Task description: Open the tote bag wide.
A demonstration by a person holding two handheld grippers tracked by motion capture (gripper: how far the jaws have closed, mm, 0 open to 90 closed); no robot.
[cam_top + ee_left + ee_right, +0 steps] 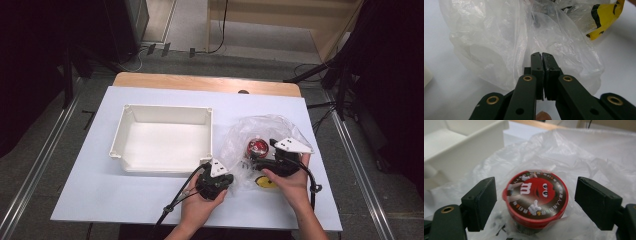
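Observation:
A round red candy tin with a cartoon lid lies in an opened clear plastic bag on the white table. My right gripper is open, with one jaw on each side of the tin. A gap shows at the right jaw, and the left jaw is close to the tin's rim. In the high view the right gripper reaches into the bag from the near right toward the tin. My left gripper is shut, and the film of the bag gathers into folds at its tips. It sits at the bag's near left edge.
An empty white tray stands left of the bag, its corner close to the left gripper; it also shows in the right gripper view. A yellow and black packet lies under the bag's near side and shows through the film.

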